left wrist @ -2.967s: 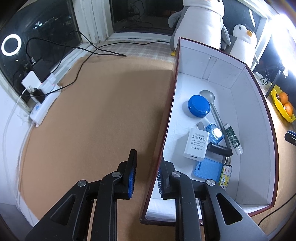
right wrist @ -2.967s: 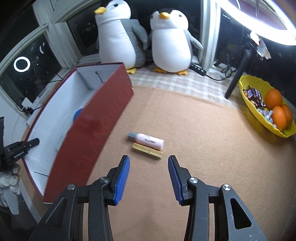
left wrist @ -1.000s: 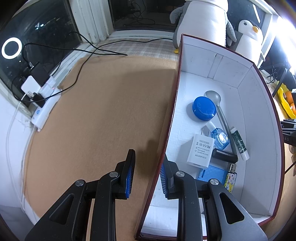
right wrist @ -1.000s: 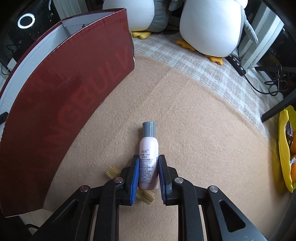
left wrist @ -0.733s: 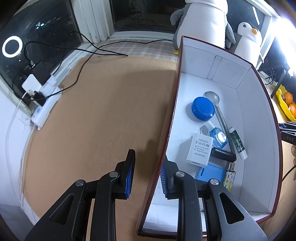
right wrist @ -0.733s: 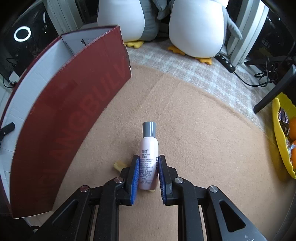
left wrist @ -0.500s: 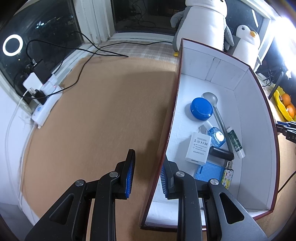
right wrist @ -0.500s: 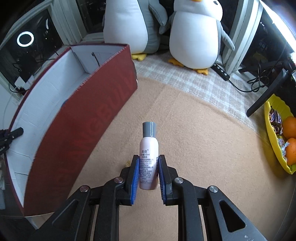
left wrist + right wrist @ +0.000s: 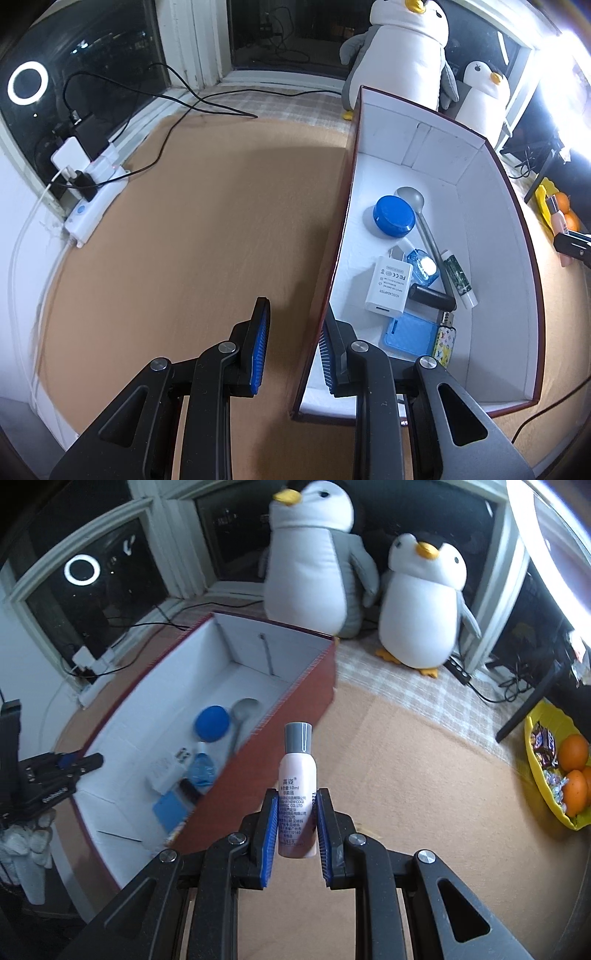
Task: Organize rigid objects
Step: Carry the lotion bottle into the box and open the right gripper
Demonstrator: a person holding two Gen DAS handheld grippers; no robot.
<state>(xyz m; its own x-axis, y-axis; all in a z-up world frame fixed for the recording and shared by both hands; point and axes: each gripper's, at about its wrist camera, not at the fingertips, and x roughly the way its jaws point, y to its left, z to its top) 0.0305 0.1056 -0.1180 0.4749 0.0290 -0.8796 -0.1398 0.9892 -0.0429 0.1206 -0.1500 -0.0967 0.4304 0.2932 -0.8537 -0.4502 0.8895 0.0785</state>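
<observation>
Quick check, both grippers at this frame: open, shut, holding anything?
Left gripper: jaws straddle the near wall of the red box; whether the pads press it cannot be told.
Right gripper: shut on the pink bottle, clear of the mat.

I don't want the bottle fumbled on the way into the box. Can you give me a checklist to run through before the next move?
1. Right gripper shut on the pink bottle: ok.
2. Bottle cap on: ok.
3. Bottle clear of the mat: ok, it is lifted.
4. Left gripper straddling the near wall of the box: ok; firm grip cannot tell.
5. Free floor in the box's far end, beyond the blue lid and spoon: ok.
6. Bottle over the box opening: not ok, it is outside the red wall.
</observation>
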